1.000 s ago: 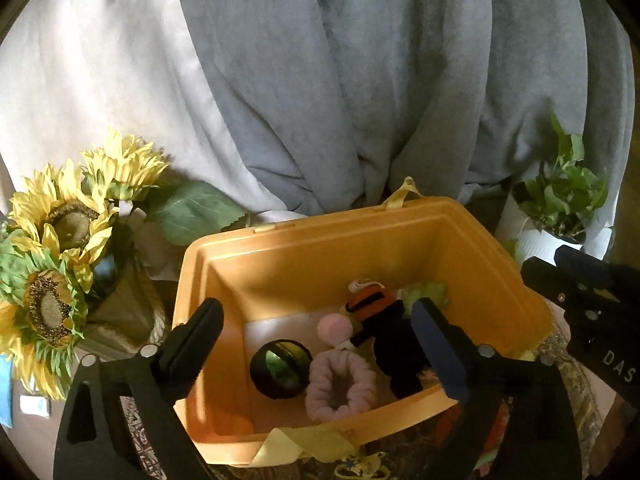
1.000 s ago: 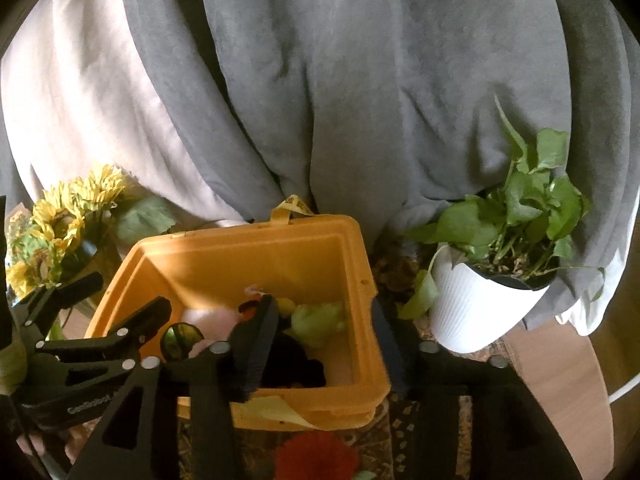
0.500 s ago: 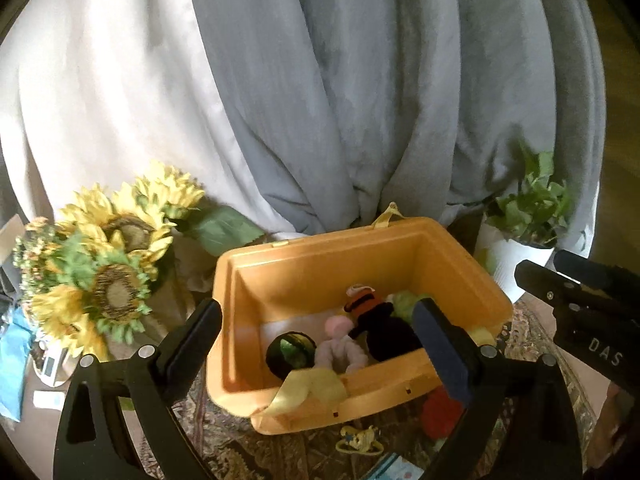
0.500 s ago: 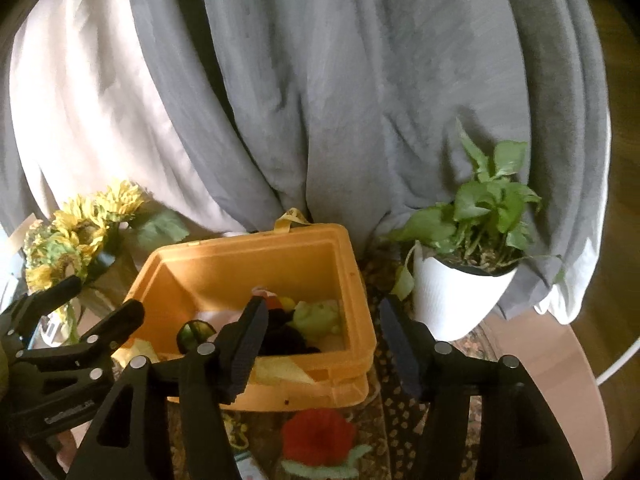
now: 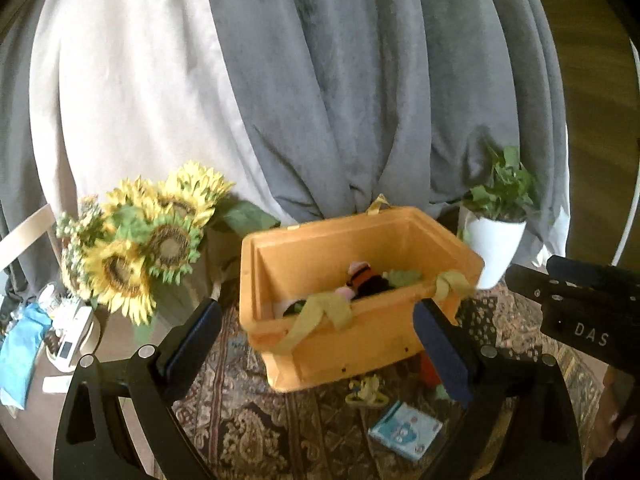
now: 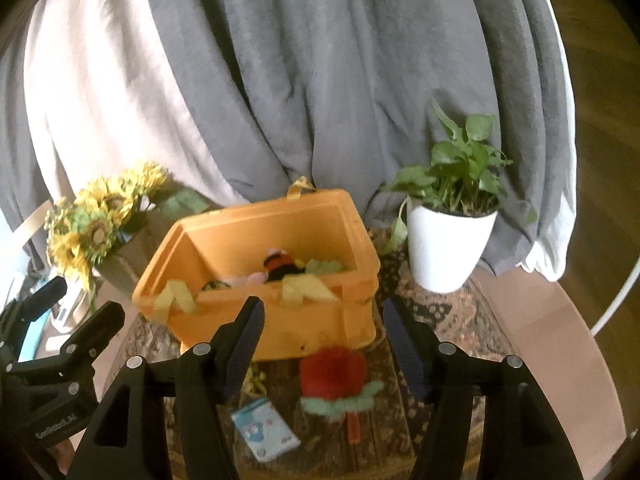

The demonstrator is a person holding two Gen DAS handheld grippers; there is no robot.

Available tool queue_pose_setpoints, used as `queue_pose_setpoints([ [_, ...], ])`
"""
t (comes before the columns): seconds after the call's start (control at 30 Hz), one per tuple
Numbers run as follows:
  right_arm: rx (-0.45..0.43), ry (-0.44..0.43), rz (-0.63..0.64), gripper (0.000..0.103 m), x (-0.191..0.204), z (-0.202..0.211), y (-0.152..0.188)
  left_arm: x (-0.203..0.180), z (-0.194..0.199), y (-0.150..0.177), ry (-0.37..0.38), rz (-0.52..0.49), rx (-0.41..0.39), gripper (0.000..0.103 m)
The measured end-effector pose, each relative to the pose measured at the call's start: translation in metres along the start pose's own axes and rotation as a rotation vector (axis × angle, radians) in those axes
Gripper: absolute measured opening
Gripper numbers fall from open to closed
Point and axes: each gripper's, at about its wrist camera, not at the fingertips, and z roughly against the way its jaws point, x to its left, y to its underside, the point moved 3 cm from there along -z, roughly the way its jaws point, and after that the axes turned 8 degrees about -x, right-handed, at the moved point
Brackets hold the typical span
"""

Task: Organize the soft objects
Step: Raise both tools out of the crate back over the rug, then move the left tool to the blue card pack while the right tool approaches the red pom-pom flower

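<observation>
While several soft toys [image 6: 280, 266] already lie in the orange bin [image 6: 320, 320] beyond both jaws, a red plush [image 6: 333, 372] waits on the rug between the empty right gripper's [image 6: 324, 350] opening jaws; left gripper [image 5: 316, 346] released, empty.

Background items: grey curtain [image 6: 328, 80] with a white panel [image 5: 120, 100] at left; sunflower bouquet [image 5: 148, 240] at left; leafy plant in a white ribbed pot [image 6: 448, 248] at right; patterned rug [image 5: 280, 432]; small blue-and-white packet [image 6: 266, 428] lying on the rug.
</observation>
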Motion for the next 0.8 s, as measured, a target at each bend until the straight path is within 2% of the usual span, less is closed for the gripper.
queue_pose_setpoints([
  [0.13,0.014,0.011,-0.002,0.063,0.002,0.009,0.015,0.001,0.008,0.017,0.014,0.004,0.038,0.098],
  [0.37,0.034,-0.011,0.006,0.063,-0.002,0.013,0.027,-0.004,0.02,0.038,-0.006,0.044,0.093,0.098],
  [0.53,0.054,-0.063,0.025,0.063,-0.011,0.006,0.03,-0.017,0.027,0.052,-0.046,0.069,0.107,0.098],
  [0.8,0.135,-0.176,0.106,0.063,-0.024,-0.011,0.045,-0.047,0.028,0.075,-0.048,0.064,0.116,0.098],
])
